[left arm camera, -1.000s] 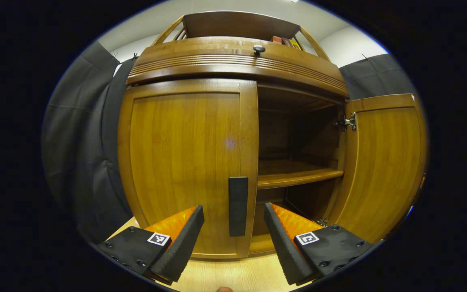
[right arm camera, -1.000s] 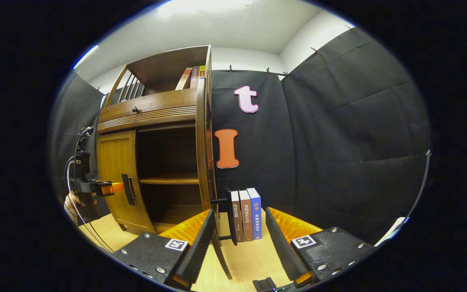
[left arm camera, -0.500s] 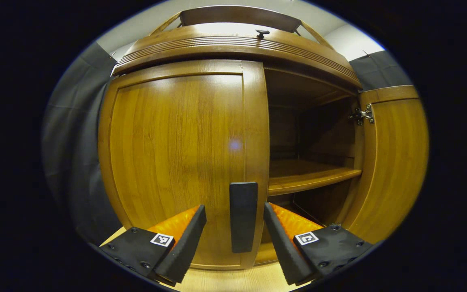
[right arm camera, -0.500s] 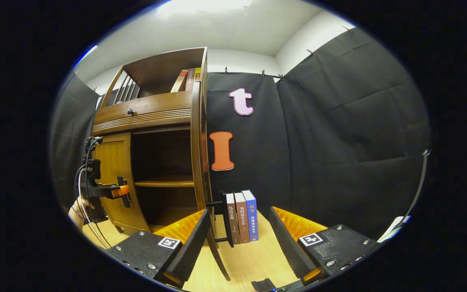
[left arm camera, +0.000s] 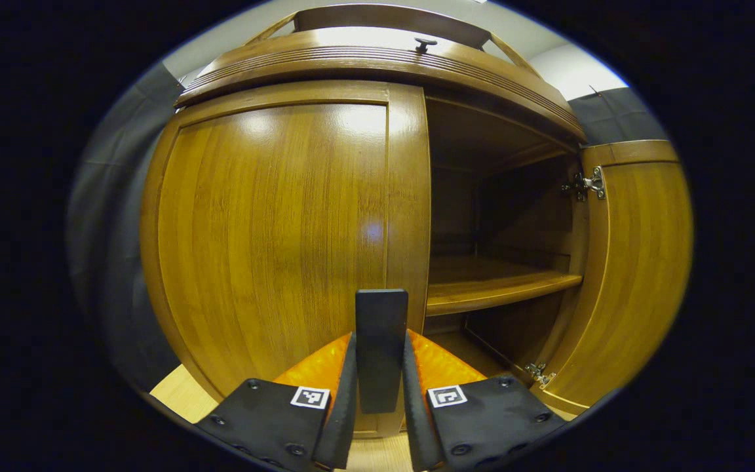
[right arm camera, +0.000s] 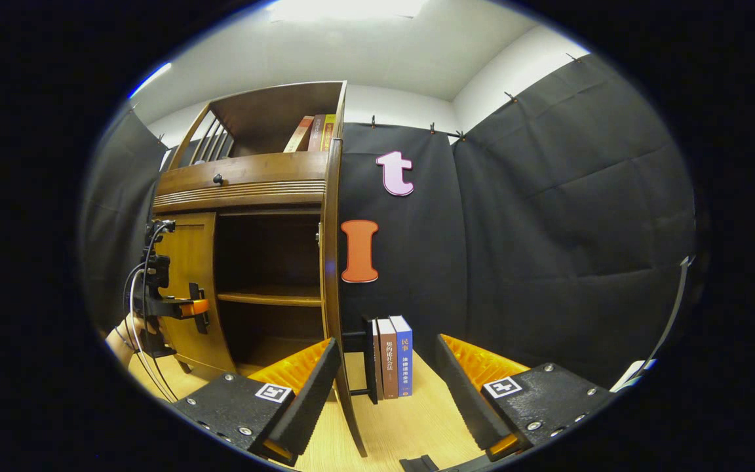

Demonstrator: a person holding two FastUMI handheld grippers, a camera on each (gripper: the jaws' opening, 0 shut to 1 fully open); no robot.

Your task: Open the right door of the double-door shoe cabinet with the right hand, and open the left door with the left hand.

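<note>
The left door [left arm camera: 272, 229] fills the centre-left of my left gripper view, shut, its handle [left arm camera: 381, 347] at lower centre with my left tool [left arm camera: 379, 393] clamped on it. I'd pull back along the hinge's arc, keeping the grip square. The right door [left arm camera: 633, 275] stands open at right. My right tool [right arm camera: 384, 387] hangs open, holding nothing. Half a second ago the left fingers were spread beside the handle.
</note>
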